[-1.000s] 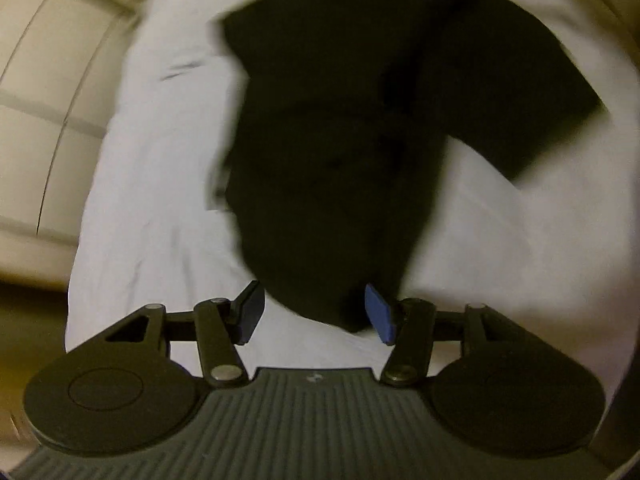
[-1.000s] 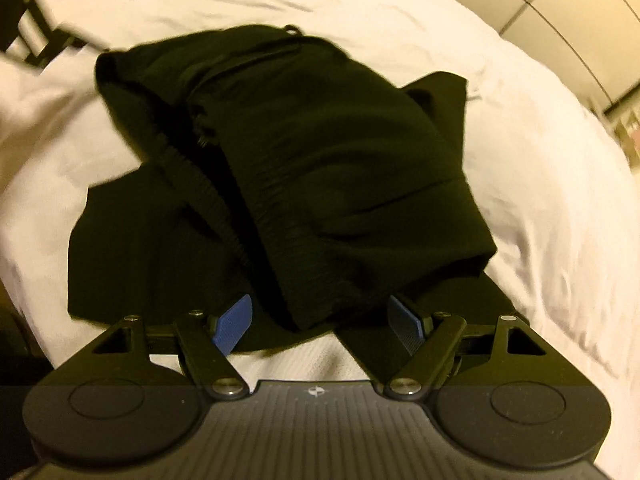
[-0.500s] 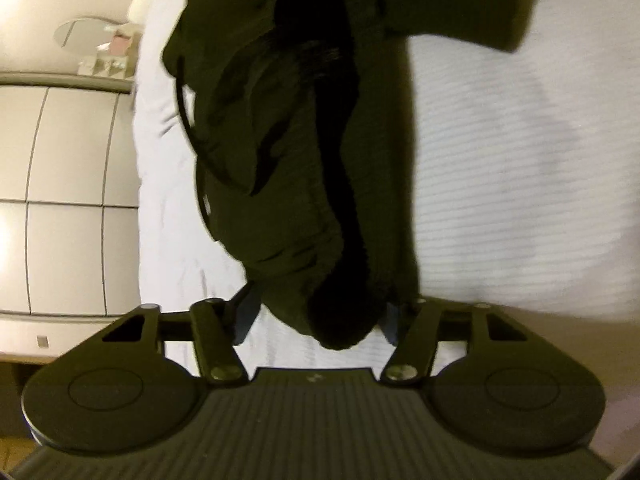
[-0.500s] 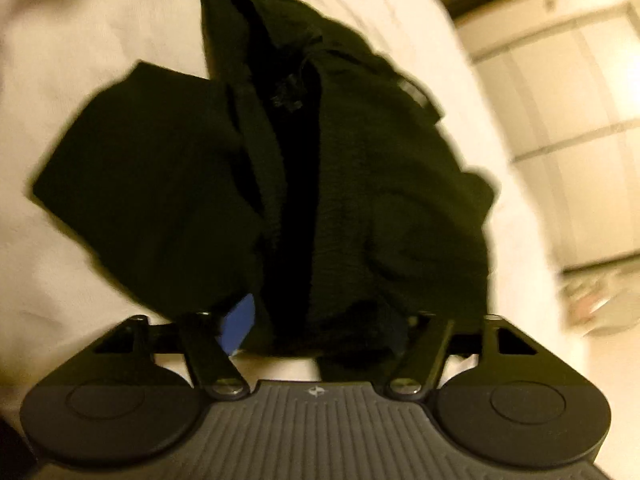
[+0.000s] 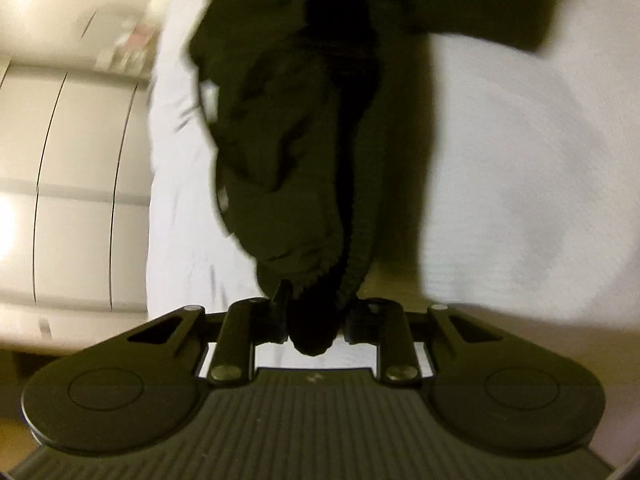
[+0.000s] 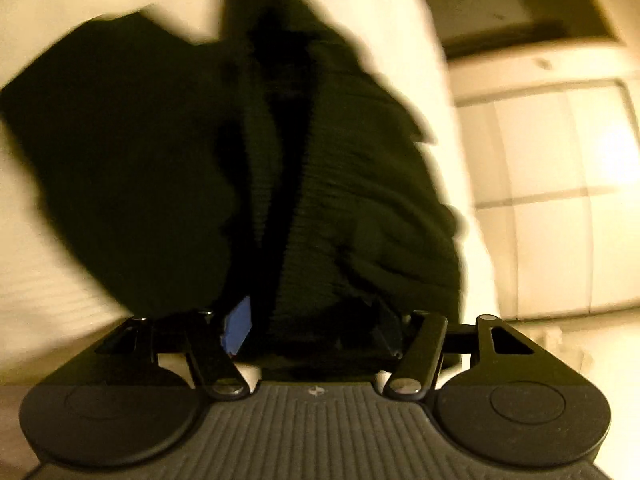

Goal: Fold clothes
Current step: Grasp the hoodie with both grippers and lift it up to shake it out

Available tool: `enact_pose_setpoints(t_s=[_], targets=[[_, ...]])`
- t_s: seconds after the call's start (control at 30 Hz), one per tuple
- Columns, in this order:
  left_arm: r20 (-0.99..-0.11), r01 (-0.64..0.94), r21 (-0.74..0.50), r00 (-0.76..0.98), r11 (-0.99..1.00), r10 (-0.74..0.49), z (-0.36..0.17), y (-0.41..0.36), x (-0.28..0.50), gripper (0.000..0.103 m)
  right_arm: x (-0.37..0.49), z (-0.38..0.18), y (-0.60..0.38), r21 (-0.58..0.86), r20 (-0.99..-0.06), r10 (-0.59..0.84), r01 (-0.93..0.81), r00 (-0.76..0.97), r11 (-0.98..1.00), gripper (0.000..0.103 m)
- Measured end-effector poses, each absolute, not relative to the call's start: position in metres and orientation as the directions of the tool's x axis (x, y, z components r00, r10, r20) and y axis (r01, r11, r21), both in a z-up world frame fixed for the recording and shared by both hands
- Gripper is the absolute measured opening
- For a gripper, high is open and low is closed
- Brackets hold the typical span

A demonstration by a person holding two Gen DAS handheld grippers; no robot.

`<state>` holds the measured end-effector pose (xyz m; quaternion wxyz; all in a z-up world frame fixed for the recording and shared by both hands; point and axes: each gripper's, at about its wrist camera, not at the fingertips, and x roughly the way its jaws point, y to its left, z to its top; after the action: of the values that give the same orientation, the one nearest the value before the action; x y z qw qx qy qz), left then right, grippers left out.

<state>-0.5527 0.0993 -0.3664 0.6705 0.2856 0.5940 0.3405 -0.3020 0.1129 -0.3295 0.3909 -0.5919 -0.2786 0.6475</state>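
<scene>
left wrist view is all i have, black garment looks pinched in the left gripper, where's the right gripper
observer: The right gripper is at the black garment too. Dark cloth fills the gap between its fingers.
operator: is it clamped
observer: Cannot tell. The jaws stand fairly wide, and one blue pad shows bare beside the cloth.
operator: anything spread out
observer: In the right wrist view a broad flap of the garment reaches left in front of the white bedding.
</scene>
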Motion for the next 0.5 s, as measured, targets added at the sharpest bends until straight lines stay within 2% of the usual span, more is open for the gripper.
enact_pose_setpoints(t_s=[0.03,0.1,0.2,0.27,0.37,0.4,0.43,0.47,0.5], targets=[[-0.605,-0.122,0.785,0.058,0.607,0.794,-0.368,0.101,-0.551,0.026,-0.300,-0.323,0.119,-0.826,-0.535,0.845,-0.220,0.014,-0.519,0.059],[-0.603,-0.101,0.789,0.055,0.606,0.796,-0.374,0.101,-0.545,0.027,-0.296,-0.316,0.123,-0.790,-0.575,0.818,-0.264,0.011,-0.552,0.063],[-0.590,-0.018,0.805,0.075,0.593,0.804,-0.392,0.088,-0.546,0.025,-0.293,-0.336,0.102,-0.802,-0.586,0.810,-0.120,-0.023,-0.584,0.074],[-0.571,0.003,0.820,0.085,0.573,0.817,-0.398,0.082,-0.548,0.026,-0.291,-0.351,0.088,-0.839,-0.542,0.839,-0.018,-0.057,-0.543,0.076],[-0.556,0.022,0.830,0.093,0.557,0.826,-0.406,0.075,-0.551,0.026,-0.293,-0.363,0.095,-0.857,-0.514,0.855,0.006,-0.066,-0.515,0.081],[-0.558,0.030,0.829,0.096,0.558,0.824,-0.408,0.078,-0.550,0.022,-0.293,-0.366,0.100,-0.864,-0.503,0.862,0.008,-0.067,-0.503,0.081],[-0.568,0.034,0.822,0.093,0.568,0.817,-0.407,0.079,-0.549,0.020,-0.293,-0.367,0.106,-0.868,-0.496,0.866,0.008,-0.064,-0.497,0.078],[-0.579,0.017,0.815,0.088,0.580,0.811,-0.401,0.080,-0.549,0.018,-0.292,-0.361,0.110,-0.846,-0.530,0.846,-0.020,-0.062,-0.532,0.068],[-0.588,-0.007,0.807,0.082,0.591,0.805,-0.395,0.082,-0.548,0.016,-0.291,-0.354,0.115,-0.823,-0.563,0.824,-0.048,-0.062,-0.566,0.051]])
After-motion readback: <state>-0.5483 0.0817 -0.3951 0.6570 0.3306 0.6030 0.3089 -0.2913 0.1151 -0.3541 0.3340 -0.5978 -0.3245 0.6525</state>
